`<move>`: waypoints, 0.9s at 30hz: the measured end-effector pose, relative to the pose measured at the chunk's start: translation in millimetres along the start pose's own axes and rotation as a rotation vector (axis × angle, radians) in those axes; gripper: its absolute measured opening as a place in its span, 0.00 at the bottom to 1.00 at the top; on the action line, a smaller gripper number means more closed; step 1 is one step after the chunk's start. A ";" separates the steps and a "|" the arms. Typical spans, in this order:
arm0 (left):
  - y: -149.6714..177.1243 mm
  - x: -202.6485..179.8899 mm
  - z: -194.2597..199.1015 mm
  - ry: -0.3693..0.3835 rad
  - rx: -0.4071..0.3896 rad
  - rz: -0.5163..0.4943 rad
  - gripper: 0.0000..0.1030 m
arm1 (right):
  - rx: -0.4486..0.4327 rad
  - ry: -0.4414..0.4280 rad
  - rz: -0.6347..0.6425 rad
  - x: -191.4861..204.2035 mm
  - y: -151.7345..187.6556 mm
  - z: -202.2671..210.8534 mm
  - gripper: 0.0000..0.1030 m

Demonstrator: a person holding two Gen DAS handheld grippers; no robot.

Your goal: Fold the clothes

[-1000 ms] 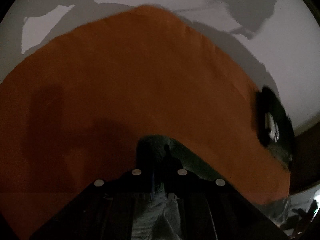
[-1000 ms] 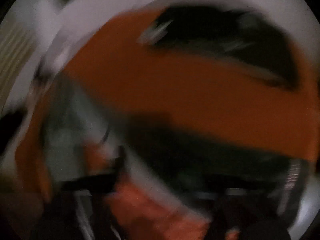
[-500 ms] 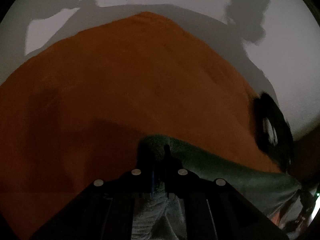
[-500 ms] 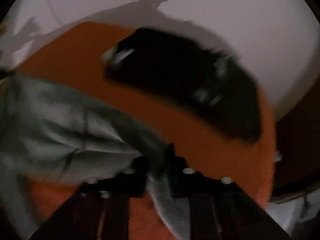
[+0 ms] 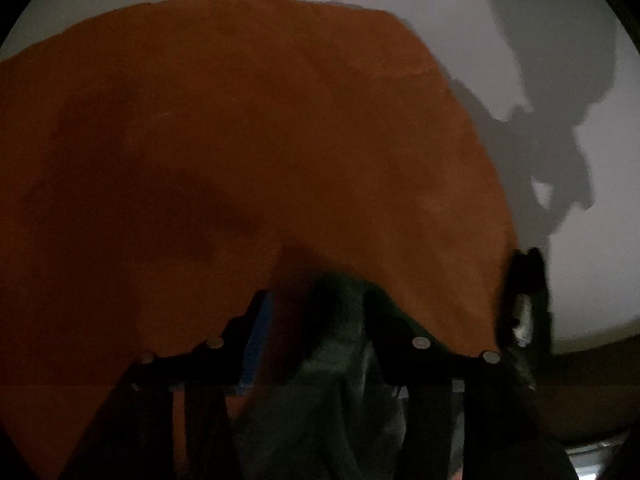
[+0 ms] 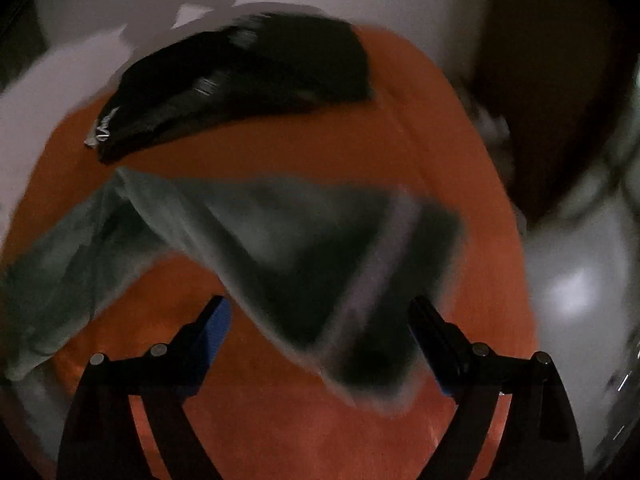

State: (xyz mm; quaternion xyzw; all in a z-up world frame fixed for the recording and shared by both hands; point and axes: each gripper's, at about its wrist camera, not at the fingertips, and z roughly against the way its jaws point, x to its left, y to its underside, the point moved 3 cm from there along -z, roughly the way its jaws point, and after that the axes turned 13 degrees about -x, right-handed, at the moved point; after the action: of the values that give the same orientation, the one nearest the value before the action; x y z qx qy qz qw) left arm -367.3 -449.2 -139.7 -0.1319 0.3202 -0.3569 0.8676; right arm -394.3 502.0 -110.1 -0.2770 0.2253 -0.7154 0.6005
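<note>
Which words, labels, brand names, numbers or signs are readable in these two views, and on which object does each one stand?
None can be read.
Black garment: a pale patch at its left end, and another pale patch on it in the left wrist view, may be labels; both are too blurred to tell.
Grey-green garment: no print visible.
Orange cloth: plain.
Both grippers, left and right: no markings visible.
</note>
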 end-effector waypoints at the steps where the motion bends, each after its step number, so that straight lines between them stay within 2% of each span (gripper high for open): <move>1: 4.4 2.7 5.4 0.012 0.008 -0.017 0.49 | 0.010 -0.014 -0.044 -14.0 18.8 4.3 0.87; 4: 17.7 10.8 21.8 0.047 0.033 -0.070 0.52 | 0.015 -0.050 -0.076 -23.0 56.1 3.1 0.87; 7: 31.0 18.9 38.2 0.082 0.059 -0.122 0.56 | -0.061 0.015 0.022 -15.3 55.1 -7.3 0.85; 8: 35.4 21.6 43.6 0.094 0.067 -0.140 0.56 | -0.087 0.012 0.038 -13.0 50.8 -8.0 0.64; 9: 39.4 24.0 48.1 0.103 0.076 -0.153 0.57 | -0.100 -0.024 0.038 -10.7 44.1 -7.4 0.14; 10: 40.9 24.3 46.1 0.097 0.087 -0.140 0.57 | -0.093 -0.029 0.031 -10.4 34.6 -6.2 0.07; 12: 48.6 31.0 61.4 0.105 0.107 -0.102 0.57 | -0.119 -0.031 -0.046 -18.0 4.2 13.6 0.07; 15: 52.9 37.8 80.1 0.111 0.126 -0.084 0.57 | -0.220 -0.107 -0.276 -44.2 -55.5 76.1 0.07; 17: 48.6 36.2 93.5 0.109 0.108 -0.103 0.57 | -0.271 -0.127 -0.352 -55.2 -88.4 125.6 0.07; 20: 40.8 31.2 122.8 0.113 0.058 -0.140 0.57 | -0.328 -0.121 -0.302 -45.4 -114.5 186.4 0.06; 23: 36.6 30.3 132.8 0.107 0.028 -0.145 0.57 | -0.381 -0.157 -0.259 -32.1 -123.2 234.7 0.06; 25: 35.6 33.1 126.5 0.100 0.027 -0.111 0.57 | -0.386 -0.123 -0.197 -22.7 -139.1 236.9 0.06; 27: 34.9 34.9 117.1 0.093 0.033 -0.072 0.57 | -0.349 -0.061 -0.159 -21.0 -158.1 204.4 0.06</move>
State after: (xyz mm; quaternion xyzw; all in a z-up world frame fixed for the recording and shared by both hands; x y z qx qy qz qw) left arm -253.8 -448.9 -82.7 -0.1121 0.3492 -0.3989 0.8405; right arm -371.5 552.7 143.2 -0.4154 0.3050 -0.7021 0.4915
